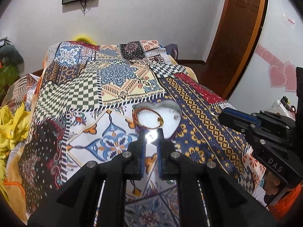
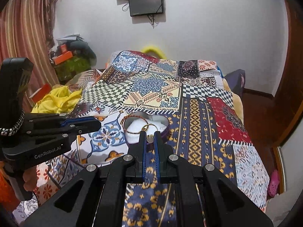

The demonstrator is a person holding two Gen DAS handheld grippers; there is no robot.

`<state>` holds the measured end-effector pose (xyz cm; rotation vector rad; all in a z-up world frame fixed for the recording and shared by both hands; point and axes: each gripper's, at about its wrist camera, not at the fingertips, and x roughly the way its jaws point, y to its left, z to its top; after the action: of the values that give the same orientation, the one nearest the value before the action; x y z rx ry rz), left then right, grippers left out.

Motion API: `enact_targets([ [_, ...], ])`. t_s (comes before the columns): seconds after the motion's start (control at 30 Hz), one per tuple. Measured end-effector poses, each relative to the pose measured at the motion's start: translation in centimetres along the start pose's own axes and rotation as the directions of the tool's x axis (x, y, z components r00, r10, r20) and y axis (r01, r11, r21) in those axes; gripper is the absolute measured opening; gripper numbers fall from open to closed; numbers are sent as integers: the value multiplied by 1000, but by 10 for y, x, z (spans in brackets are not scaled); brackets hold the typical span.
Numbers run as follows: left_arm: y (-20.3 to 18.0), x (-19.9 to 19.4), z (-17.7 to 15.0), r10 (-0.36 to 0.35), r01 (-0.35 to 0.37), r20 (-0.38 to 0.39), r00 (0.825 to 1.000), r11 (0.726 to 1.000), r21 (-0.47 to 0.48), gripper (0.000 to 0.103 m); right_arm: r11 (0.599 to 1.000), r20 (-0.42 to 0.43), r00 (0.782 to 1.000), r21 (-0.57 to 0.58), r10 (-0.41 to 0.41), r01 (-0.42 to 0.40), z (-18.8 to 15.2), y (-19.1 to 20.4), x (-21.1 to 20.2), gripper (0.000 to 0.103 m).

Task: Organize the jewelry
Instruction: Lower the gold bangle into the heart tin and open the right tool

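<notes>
My right claw (image 2: 151,132) grips a gold ring (image 2: 149,127) over the heart-shaped tin (image 2: 166,122); my left claw (image 1: 151,131) looks closed, seemingly pinching something small lost in glare.

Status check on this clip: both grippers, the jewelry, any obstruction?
Left gripper shut, empty. Right gripper shut on gold ring. Braided bracelet lies on heart-shaped tin rim. Nothing in the way.

You face a white wall (image 2: 208,37) with two dark screens (image 2: 145,3), a bed under a patchwork cover (image 2: 217,113), striped curtains (image 2: 22,28) at left, a brown wooden door (image 1: 238,28) at right.
</notes>
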<state>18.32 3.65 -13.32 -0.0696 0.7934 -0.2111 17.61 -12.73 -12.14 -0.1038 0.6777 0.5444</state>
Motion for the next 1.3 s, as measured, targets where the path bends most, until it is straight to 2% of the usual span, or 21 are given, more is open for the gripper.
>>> enact_targets([
  [0.6, 8, 36, 23, 0, 0, -13, 1000, 1000, 1, 9, 1000, -31, 1000, -16, 1, -2, 24, -8, 47, 7],
  [0.97, 14, 71, 31, -76, 75, -97, 992, 997, -18, 9, 998, -126, 990, -5, 59, -60, 25, -23, 82, 7],
  [1.3, 14, 90, 33, -85, 84, -145, 986, 996, -15, 9, 997, -179, 982, -35, 58, -66, 21, -24, 95, 7],
])
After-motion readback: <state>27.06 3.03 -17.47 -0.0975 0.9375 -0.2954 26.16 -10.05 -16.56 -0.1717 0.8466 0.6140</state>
